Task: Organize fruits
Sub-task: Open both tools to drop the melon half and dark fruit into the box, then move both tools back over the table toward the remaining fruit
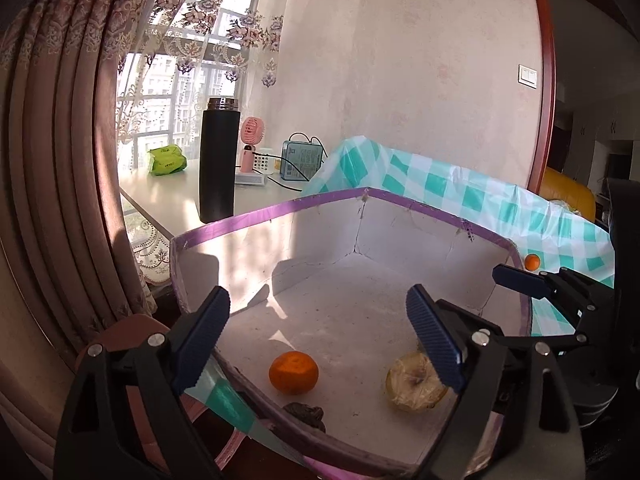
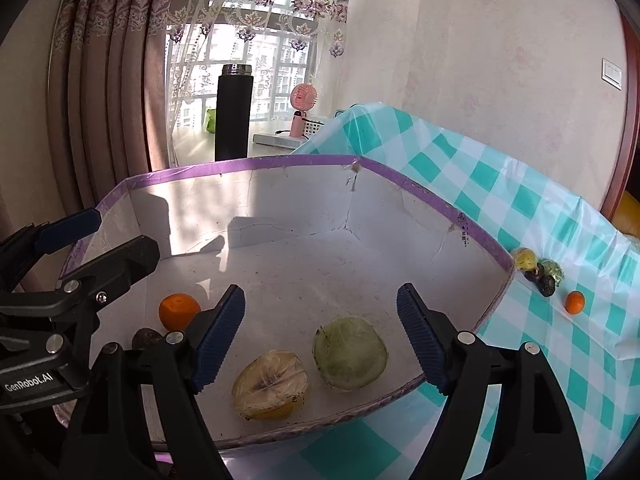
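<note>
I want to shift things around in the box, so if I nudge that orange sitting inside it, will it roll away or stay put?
The orange looks round, so a nudge would probably send it rolling across the flat floor of the box. Its slightly flattened shape may stop it soon. The dark fruit close beside it could block it on that side.

Box: white inside, purple rim, open.
Orange: in box, left side, beside dark fruit.
Wrapped yellow fruit and wrapped green fruit: in box, near front wall.
Outside: small orange, 4 small fruits on checked cloth.
</note>
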Demonstrator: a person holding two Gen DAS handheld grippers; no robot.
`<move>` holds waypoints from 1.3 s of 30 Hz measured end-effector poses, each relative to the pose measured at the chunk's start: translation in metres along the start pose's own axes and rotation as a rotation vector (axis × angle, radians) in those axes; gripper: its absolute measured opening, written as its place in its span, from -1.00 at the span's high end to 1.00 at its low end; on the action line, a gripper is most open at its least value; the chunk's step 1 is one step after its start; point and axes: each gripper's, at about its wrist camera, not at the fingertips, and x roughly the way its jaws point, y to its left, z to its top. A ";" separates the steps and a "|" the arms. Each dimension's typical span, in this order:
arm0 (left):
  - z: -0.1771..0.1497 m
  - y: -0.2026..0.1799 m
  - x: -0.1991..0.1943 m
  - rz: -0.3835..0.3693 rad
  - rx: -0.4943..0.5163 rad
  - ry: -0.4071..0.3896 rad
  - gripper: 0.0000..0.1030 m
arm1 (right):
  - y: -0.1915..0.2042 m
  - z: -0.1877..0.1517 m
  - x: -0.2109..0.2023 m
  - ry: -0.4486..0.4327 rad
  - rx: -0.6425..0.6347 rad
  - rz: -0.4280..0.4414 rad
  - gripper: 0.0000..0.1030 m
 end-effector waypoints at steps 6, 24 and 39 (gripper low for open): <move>0.001 -0.016 -0.029 -0.013 0.032 -0.147 -0.96 | -0.024 0.003 -0.029 -0.122 0.060 -0.033 -0.59; -0.041 -0.217 -0.023 -0.429 0.460 -0.085 -0.96 | -0.206 -0.072 -0.069 -0.140 0.459 -0.379 -0.69; -0.069 -0.306 0.134 -0.619 0.464 0.395 -0.96 | -0.317 -0.156 -0.065 0.079 0.738 -0.603 -0.69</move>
